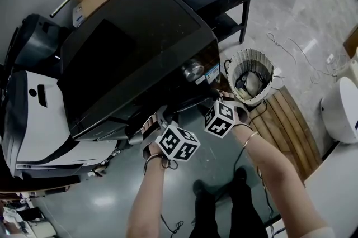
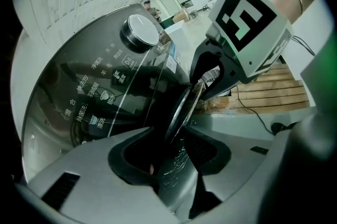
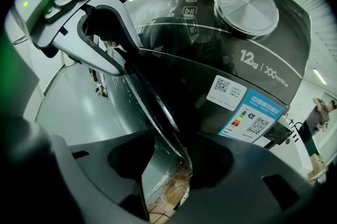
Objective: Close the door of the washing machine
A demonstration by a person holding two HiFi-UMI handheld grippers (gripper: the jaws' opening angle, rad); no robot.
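While a person stands over a large dark washing machine, its round door stands ajar and shows edge-on, running straight out from between the jaws of both grippers. The machine's glossy front panel rises just beyond the door, past the tips of both grippers.

The left gripper has its jaws drawn in to the thickness of the door's rim and grips it near its lower edge. The right gripper is likewise closed onto the rim from the other side, its jaws apart only by the width of the door. The two grippers are close together along the same edge, each showing in the other's view.

A pale round basket sits on the floor just beyond the right gripper. A silver knob sits on the panel above and beyond the jaws. A blue and white label lies on the panel just to the right of the right gripper.
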